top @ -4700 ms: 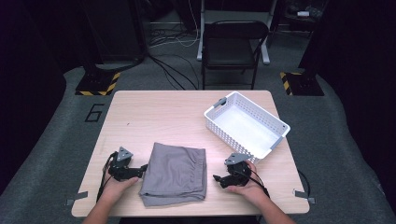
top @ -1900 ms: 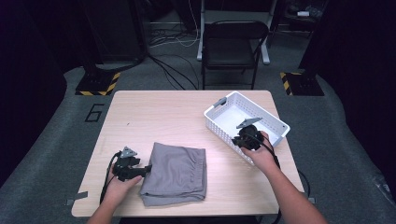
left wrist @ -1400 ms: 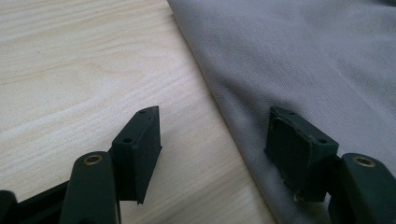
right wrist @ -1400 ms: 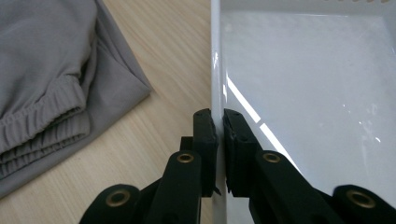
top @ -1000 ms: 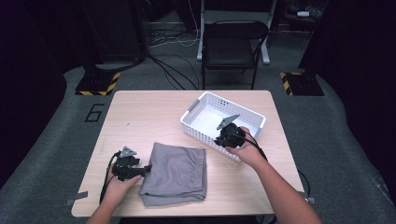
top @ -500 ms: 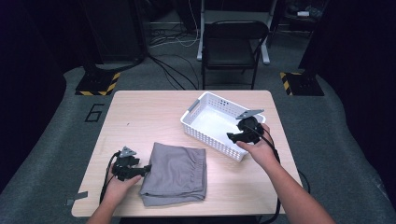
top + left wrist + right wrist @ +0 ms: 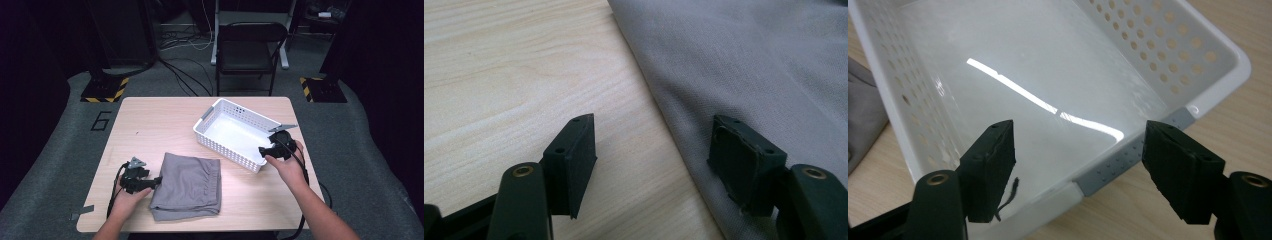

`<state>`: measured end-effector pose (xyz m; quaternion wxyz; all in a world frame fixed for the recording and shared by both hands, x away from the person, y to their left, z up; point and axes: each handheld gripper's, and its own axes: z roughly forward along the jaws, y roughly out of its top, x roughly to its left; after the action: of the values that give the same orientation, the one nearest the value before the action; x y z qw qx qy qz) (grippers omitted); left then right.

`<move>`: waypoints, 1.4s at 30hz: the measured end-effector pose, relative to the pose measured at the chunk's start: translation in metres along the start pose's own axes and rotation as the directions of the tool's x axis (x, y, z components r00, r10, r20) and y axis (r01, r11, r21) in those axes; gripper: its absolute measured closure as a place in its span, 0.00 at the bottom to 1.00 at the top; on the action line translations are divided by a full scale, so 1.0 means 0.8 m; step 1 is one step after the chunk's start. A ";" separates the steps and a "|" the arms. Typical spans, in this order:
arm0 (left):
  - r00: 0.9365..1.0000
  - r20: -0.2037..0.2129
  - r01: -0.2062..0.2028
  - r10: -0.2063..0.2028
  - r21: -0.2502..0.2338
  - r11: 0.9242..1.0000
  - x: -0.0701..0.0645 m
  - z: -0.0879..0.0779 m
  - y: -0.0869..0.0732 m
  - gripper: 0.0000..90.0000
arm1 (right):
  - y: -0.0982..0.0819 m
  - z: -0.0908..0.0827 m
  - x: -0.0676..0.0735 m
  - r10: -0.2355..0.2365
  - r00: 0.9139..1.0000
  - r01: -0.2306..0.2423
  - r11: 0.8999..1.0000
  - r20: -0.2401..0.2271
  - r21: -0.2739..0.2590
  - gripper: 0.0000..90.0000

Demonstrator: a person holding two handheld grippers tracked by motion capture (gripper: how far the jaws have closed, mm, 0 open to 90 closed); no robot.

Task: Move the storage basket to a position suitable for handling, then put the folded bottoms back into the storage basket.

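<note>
Since the earlier frame the right gripper (image 7: 263,150) has let go of the white perforated plastic basket (image 7: 218,139), its jaws having just been opening, leaving the basket's long axis diagonal on the wooden table (image 7: 150,120), while the left gripper (image 7: 157,180), released, straddles the folded grey cloth (image 7: 190,185)'s edge.

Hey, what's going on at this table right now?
A person works two handheld grippers at a light wooden table. The right gripper, its jaws just opened, sits at the near end of an empty white perforated plastic basket, gripping nothing. The left gripper rests open at the left edge of a folded grey cloth.
</note>
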<state>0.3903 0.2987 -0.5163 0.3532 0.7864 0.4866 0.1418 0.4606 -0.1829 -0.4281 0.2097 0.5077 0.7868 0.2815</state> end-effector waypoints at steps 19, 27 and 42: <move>1.000 0.005 0.001 -0.001 0.011 1.000 0.000 0.001 0.001 0.39 | -0.004 0.025 -0.018 0.141 0.990 -0.137 0.984 -0.026 0.110 0.39; 1.000 0.008 0.000 0.000 0.009 1.000 0.000 0.001 0.001 0.39 | 0.012 0.037 -0.021 0.145 0.989 -0.142 0.984 -0.020 0.104 0.47; 1.000 0.012 0.003 -0.003 -0.002 1.000 -0.001 0.001 0.001 0.39 | 0.053 0.066 -0.011 0.079 0.997 -0.079 0.992 0.000 0.097 0.60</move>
<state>0.3909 0.2978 -0.5164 0.3572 0.7860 0.4856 0.1372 0.5256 -0.1648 -0.4394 0.1722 0.5475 0.7791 0.2521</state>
